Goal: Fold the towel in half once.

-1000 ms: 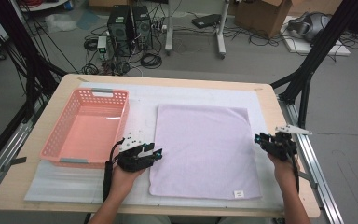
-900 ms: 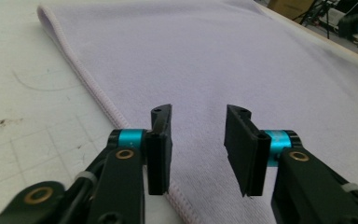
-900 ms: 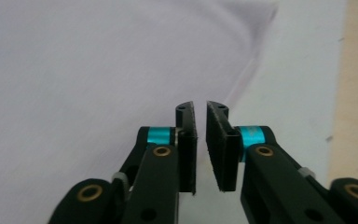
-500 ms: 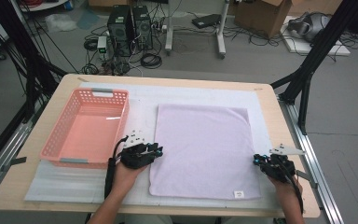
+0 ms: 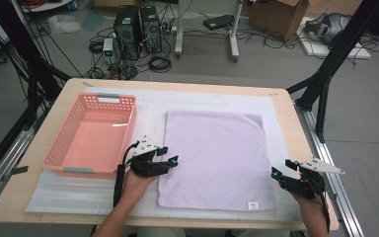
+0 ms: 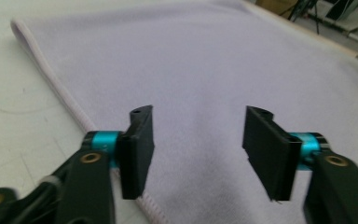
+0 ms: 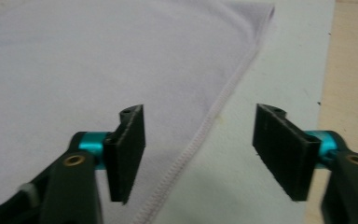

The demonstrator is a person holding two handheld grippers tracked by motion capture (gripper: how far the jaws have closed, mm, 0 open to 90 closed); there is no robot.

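A lilac towel [image 5: 217, 158] lies flat on the white mat [image 5: 202, 101]. My left gripper [image 5: 170, 160] hovers over the towel's left edge, near the front. Its jaws have just been opening and stand apart over the towel [image 6: 191, 60], whose hem passes under the left jaw, so the left gripper [image 6: 196, 149] holds nothing. My right gripper [image 5: 281, 170] sits at the towel's right edge near the front corner. Its jaws have also just been opening. The right gripper [image 7: 198, 149] straddles the hem of the towel [image 7: 98, 60] without pressing on it.
An empty pink plastic basket [image 5: 109, 98] stands on the left of the table, close to my left hand. The wooden table edge [image 5: 303, 133] runs just right of the mat. Black frame legs, cables and computer boxes stand on the floor beyond the table.
My right hand has slid along the towel's right edge toward the front of the table. The left hand has stayed in place. Both pairs of jaws look wider apart now.
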